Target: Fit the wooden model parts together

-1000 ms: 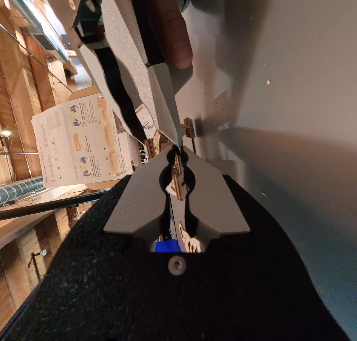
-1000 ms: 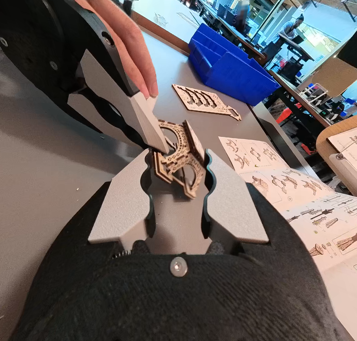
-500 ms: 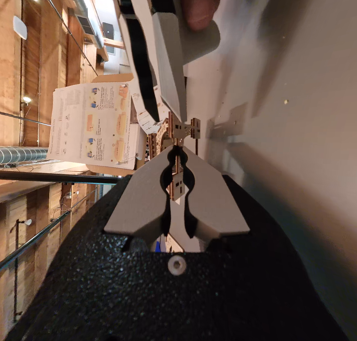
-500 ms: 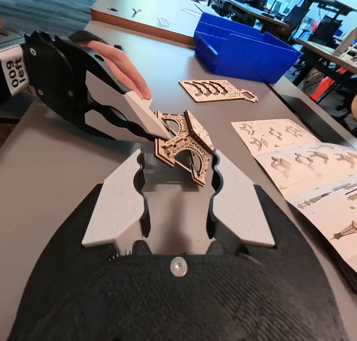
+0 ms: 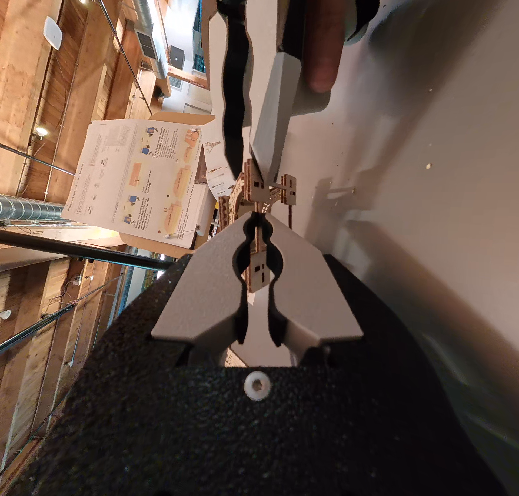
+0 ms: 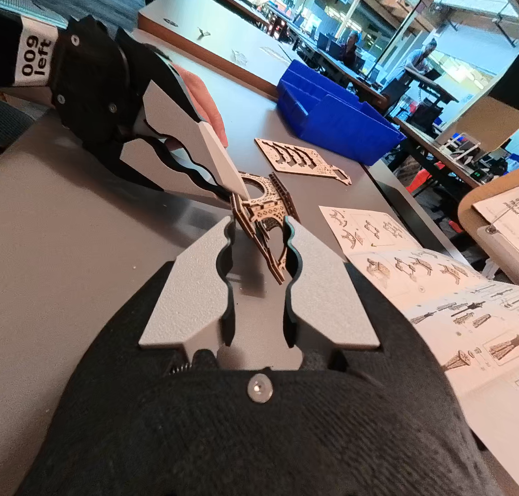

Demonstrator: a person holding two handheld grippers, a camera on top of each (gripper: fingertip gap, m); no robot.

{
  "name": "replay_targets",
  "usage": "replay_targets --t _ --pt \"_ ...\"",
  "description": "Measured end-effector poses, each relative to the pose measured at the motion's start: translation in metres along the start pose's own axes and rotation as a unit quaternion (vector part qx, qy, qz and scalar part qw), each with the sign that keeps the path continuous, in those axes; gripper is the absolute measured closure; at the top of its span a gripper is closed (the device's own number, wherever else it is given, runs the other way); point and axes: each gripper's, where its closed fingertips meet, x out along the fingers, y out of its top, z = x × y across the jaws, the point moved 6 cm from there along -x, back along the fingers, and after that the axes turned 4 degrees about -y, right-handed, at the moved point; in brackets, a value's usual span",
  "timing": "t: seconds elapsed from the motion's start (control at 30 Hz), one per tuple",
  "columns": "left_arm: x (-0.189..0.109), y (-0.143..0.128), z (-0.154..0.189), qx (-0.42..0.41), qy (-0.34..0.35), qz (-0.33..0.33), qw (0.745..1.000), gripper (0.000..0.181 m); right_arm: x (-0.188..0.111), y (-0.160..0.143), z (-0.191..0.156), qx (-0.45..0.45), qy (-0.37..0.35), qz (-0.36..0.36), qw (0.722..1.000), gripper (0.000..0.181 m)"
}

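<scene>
A wooden lattice tower base with arched legs [image 6: 266, 210] hangs just above the grey table [image 6: 70, 216]. My left gripper [image 5: 257, 216] is shut on one flat panel of it [image 5: 257, 274]. It enters the right wrist view from the upper left [image 6: 238, 196]. My right gripper [image 6: 258, 221] has its jaws drawn in around the model from the near side. One pad touches an arched leg and the other touches the panel edge. In the left wrist view the right gripper [image 5: 251, 173] comes down from the top and pinches the model's far end.
A flat wooden part sheet [image 6: 300, 159] lies behind the model. A blue bin [image 6: 337, 120] stands farther back. Instruction sheets [image 6: 393, 258] cover the table at the right. Another sheet hangs on a cardboard board [image 5: 140, 179]. A person's fingers [image 6: 207, 112] rest behind the left gripper. Both grippers' tips are close together, under 4 cm apart.
My right gripper's jaws have narrowed and moved in around the model. The left gripper has stayed shut on the panel and turned the model more upright.
</scene>
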Motion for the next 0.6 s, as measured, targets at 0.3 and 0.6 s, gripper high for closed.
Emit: replay_targets --t 0.3,0.6 --pt "-0.003 0.004 0.001 0.012 -0.005 -0.002 1.000 0.173 0.002 0.003 -0.005 -0.033 0.001 -0.001 0.999 0.167" --pt "-0.009 0.011 0.004 0.031 -0.008 -0.010 0.999 0.165 0.004 0.009 -0.012 -0.108 -0.014 -0.005 0.994 0.170"
